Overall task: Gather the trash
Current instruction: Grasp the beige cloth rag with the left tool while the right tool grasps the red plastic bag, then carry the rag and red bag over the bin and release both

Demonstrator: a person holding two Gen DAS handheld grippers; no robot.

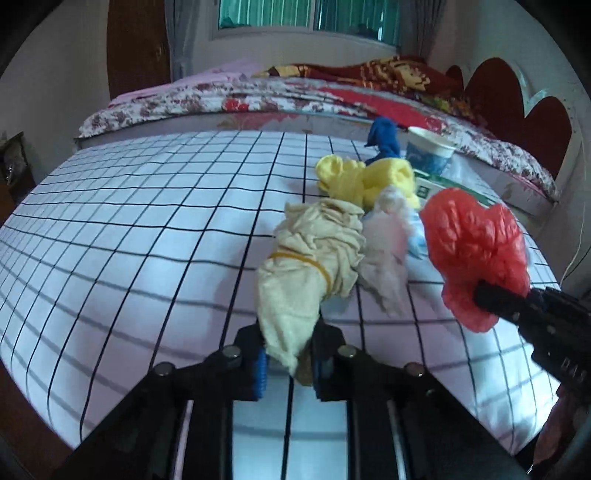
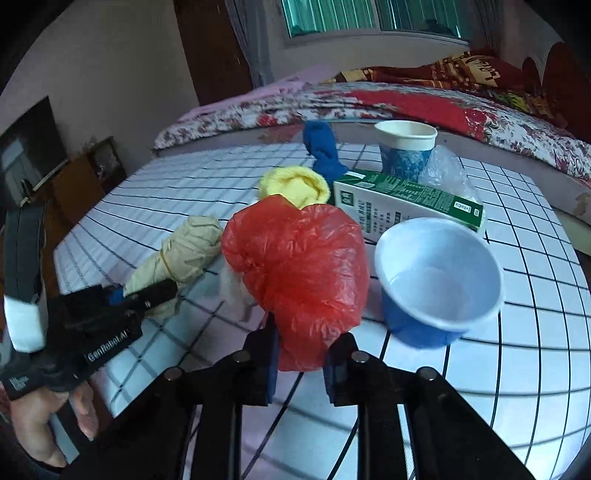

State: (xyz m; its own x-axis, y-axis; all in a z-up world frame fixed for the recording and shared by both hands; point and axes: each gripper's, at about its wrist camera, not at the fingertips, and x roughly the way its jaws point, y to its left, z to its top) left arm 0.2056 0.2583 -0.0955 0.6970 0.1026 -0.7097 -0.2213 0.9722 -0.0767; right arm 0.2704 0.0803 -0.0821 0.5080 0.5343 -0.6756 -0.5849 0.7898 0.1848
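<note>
While a green carton (image 2: 406,201) lies behind, a blue bowl (image 2: 436,284) stands beside the red bag (image 2: 299,277).

Both cams ride on our grippers, angled down over the checked table (image 1: 129,229) toward the bed (image 1: 221,99) and window (image 2: 332,18) at the top of frame. Our left view sits close behind the beige bundle (image 1: 306,266), pile right of centre. Our right view sits right up on the red bag (image 2: 299,273), lower centre. Both share that pile, each catching the other gripper at its edge.
</note>
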